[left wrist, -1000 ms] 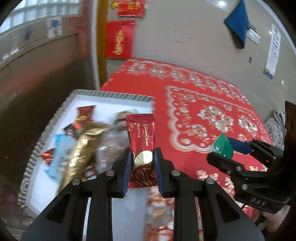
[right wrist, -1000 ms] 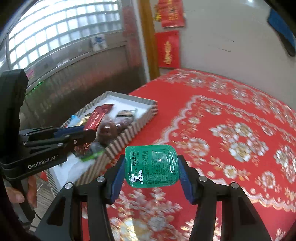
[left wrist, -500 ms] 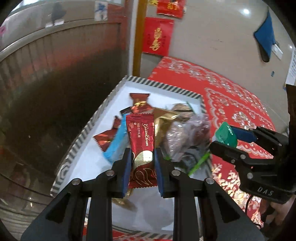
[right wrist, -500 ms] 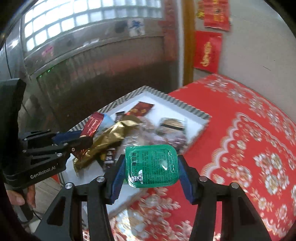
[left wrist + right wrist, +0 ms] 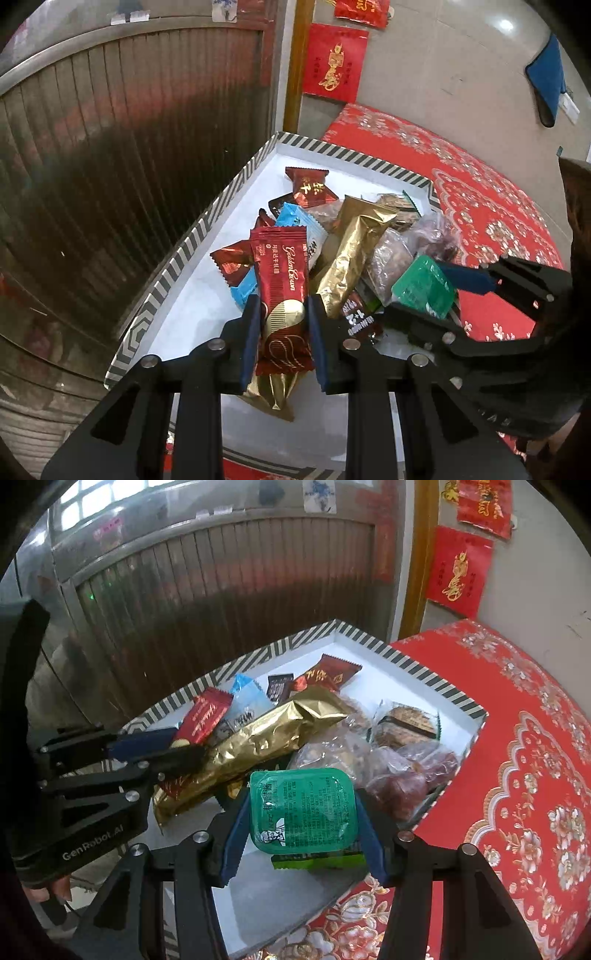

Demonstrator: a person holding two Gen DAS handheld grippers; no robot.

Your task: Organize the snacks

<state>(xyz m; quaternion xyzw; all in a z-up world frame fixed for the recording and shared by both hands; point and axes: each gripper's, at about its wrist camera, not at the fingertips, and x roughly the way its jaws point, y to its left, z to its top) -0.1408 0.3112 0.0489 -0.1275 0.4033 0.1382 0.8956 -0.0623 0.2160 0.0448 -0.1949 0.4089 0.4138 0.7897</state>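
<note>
A red wafer packet (image 5: 282, 291) is held by the left gripper (image 5: 282, 343) and a green sauce tub (image 5: 303, 810) by the right gripper (image 5: 301, 834), both above the near edge of the striped tray (image 5: 192, 240). The jaws must be opened next, so that both snacks are dropped inside.

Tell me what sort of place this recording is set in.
Probably a home, decorated for a festive occasion: a red floral tablecloth covers the table, red paper decorations with gold characters hang on the wall, and a striped-rim tray holds assorted wrapped snacks.

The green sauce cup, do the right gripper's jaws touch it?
Touching. The right wrist view shows the right gripper pressing both sides of the green sauce cup.
</note>
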